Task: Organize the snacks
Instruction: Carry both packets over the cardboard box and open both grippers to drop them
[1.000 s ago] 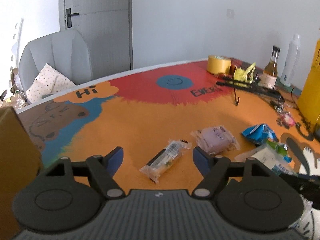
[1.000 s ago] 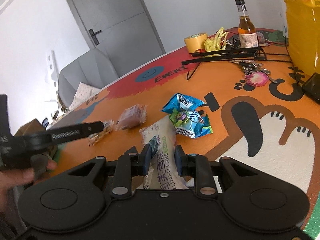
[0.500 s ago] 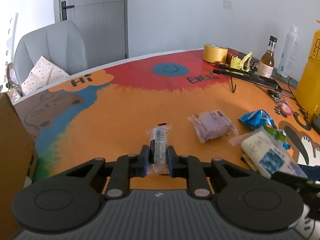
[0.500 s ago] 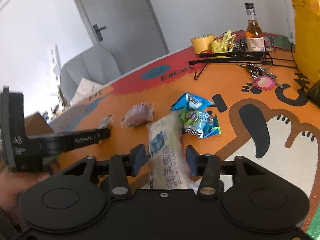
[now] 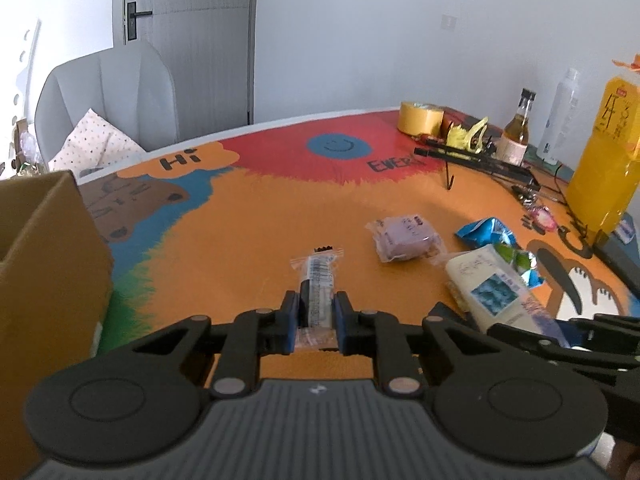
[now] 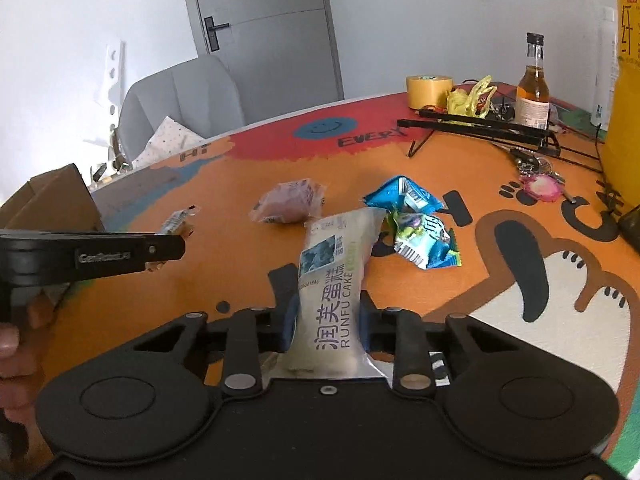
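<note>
cardboard box sits at the table's left edge, nearest the left gripper clamped on the slim clear-wrapped bar lying lengthwise along its fingers, while the right gripper is closing around the cake pack.

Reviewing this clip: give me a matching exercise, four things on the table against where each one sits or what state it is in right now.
Things:
1. clear-wrapped snack bar
2. Runfu cake pack
3. purple snack packet
4. roll of yellow tape

States:
A. lying free on the orange mat
B. between the right tongs, which are closing
C. at the table's far edge
D. clamped in the left tongs

Pairs: 1-D, 2-B, 3-A, 4-C
</note>
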`<state>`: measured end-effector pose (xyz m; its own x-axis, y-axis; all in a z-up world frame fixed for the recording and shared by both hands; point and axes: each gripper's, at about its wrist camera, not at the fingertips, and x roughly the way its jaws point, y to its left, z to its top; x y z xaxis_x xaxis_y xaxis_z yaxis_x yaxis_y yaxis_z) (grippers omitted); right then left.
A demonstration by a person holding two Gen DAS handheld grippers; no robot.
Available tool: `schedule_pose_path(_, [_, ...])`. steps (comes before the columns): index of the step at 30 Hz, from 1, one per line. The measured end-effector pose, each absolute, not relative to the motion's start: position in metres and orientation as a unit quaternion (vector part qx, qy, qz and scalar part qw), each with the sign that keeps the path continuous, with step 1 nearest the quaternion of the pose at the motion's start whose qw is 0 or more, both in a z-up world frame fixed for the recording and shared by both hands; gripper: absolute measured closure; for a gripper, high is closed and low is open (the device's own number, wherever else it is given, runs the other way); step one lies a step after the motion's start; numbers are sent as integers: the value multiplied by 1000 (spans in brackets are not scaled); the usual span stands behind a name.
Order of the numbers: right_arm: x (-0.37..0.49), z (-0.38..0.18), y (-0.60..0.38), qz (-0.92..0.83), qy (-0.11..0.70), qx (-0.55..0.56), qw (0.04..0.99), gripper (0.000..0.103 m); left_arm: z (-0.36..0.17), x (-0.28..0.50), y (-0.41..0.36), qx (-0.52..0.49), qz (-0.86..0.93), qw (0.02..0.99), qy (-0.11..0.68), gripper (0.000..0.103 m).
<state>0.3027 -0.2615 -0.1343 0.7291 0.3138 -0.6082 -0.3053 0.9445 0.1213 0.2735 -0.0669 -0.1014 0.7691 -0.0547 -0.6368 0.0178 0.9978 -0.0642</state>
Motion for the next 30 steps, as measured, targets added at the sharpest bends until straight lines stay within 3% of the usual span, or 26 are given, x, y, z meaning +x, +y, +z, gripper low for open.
schedule_pose_path(30, [292,-67,-191,260,249,42,932,77,-22,218,4,-64,23,963,261,85])
